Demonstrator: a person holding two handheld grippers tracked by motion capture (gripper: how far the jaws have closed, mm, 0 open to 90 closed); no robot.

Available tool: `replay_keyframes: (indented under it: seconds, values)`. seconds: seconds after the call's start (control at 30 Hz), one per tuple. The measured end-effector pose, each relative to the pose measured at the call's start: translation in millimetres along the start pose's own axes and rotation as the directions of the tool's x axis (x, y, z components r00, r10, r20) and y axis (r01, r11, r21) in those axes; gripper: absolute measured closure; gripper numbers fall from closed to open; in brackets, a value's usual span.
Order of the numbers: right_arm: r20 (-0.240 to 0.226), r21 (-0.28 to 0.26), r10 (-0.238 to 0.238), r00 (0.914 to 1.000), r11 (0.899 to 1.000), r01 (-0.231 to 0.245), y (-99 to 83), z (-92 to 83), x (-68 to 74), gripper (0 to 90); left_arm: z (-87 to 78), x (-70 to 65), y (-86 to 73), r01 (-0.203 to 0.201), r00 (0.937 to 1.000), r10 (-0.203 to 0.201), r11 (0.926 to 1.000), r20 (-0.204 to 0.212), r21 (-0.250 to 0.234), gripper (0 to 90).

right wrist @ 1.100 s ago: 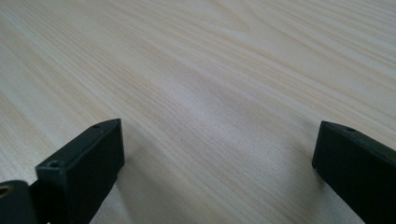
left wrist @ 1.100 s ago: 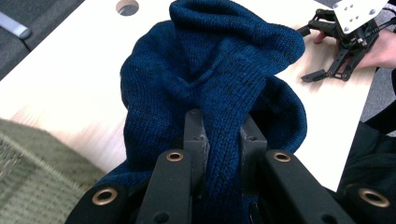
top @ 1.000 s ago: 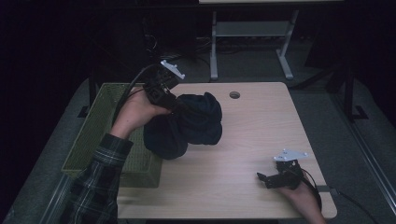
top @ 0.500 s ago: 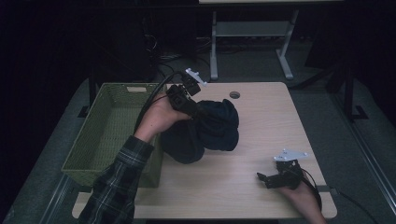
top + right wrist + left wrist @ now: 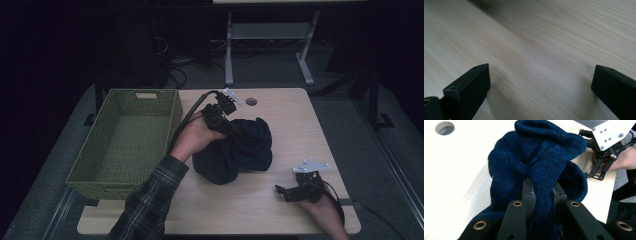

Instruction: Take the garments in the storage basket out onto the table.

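A dark blue knitted garment (image 5: 242,150) lies bunched on the middle of the light wooden table (image 5: 300,120). My left gripper (image 5: 231,129) comes at it from the upper left, shut on a thick fold of the knit. In the left gripper view the two black jaws pinch that fold (image 5: 543,197), and the rest of the garment (image 5: 536,152) spills onto the table ahead. My right gripper (image 5: 286,191) rests low at the table's front right, open, with bare wood between its fingers (image 5: 469,87). It also appears beyond the garment, the right gripper (image 5: 599,155).
A green woven basket (image 5: 125,100) stands on the table's left side, with nothing inside it. A round cable hole (image 5: 251,101) sits near the table's far edge. Metal stand legs (image 5: 230,50) and cables lie on the dark floor behind.
My left hand has carried the garment to the right, away from the basket's edge, and lowered it onto the middle of the table. The right gripper has stayed still.
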State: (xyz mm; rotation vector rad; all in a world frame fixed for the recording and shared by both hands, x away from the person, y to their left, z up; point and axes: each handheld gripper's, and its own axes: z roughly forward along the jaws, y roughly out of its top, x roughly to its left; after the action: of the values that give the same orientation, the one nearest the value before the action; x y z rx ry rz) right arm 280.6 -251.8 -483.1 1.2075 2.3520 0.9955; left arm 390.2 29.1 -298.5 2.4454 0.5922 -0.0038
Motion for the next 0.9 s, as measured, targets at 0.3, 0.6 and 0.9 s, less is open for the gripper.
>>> replay_keyframes:
  seconds: [0.3, 0.6, 0.9]
  values:
    - [-0.001, 0.002, 0.003, 1.0, 1.0, -0.003, -0.1, -0.1, 0.2, 1.9, 47.4, -9.0, 3.9, -0.01, 0.9997, 0.009, 0.9999, 0.023, 0.012, 78.0]
    - [-0.001, 0.003, 0.003, 1.0, 1.0, -0.003, -0.1, -0.2, 0.2, 1.9, 91.0, -4.3, -4.6, 0.014, 0.9984, -0.015, 0.9996, 0.055, 0.024, 77.8]
    - [0.0, -0.003, 0.0, 1.0, 1.0, 0.0, -0.1, 0.2, 0.0, 1.8, 114.4, 3.1, -14.5, 0.001, 0.9999, -0.001, 0.9987, 0.012, 0.052, 76.2]
